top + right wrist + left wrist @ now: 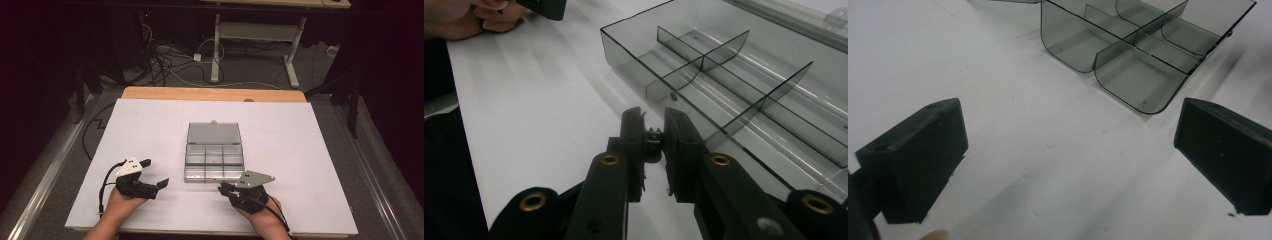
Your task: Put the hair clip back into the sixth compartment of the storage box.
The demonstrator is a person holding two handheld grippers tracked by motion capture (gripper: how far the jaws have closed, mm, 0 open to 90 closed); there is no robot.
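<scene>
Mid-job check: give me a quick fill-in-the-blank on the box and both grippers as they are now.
1. The lid of the clear plastic box lies ____.
2. The left gripper has its jaws ____.
3. The right gripper pinches a small ____ part.
4. The box's compartments hold ____.

Missing words: open; open; black; nothing

Both grippers are black: the left gripper point(154, 173) carries a white three-cornered plate point(131, 165), the right gripper point(224, 188) a grey one point(255, 178). Black cables point(106, 182) trail back. Brass rivets point(610, 159) stud the right gripper's linkage; blocky matte fingers point(923, 155).
</scene>
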